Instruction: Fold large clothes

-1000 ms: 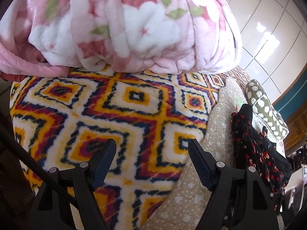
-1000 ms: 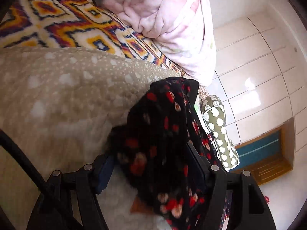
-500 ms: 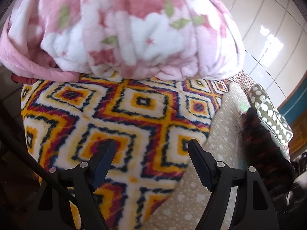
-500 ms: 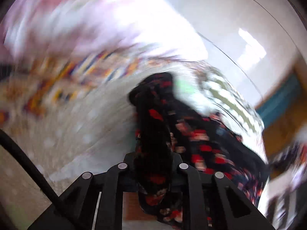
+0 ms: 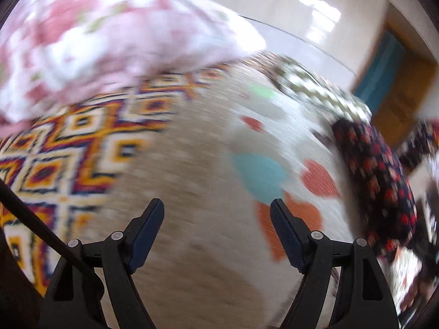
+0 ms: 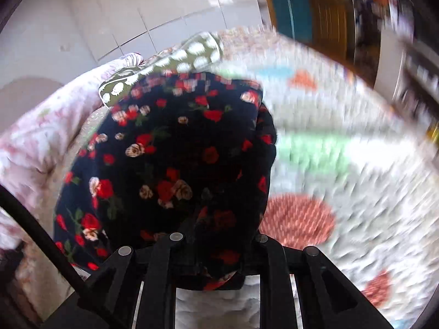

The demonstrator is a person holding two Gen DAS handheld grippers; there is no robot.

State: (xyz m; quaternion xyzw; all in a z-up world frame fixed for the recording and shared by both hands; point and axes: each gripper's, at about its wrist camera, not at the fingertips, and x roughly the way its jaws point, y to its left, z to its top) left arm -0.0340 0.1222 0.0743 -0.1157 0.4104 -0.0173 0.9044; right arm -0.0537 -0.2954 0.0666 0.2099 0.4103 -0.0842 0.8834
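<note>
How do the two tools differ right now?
The left tool stands wide open with nothing between its fingers; the right tool is clamped on the black floral garment. The left tool's view shows the bed cover unobstructed; the garment fills much of the right tool's view. Both are black two-finger clamps.

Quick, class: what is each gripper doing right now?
Left gripper: open, holding nothing.
Right gripper: closed on the black floral garment.

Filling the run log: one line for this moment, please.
stage: pickup | right gripper: shut on black floral garment | left gripper: open, empty, over bedspread
</note>
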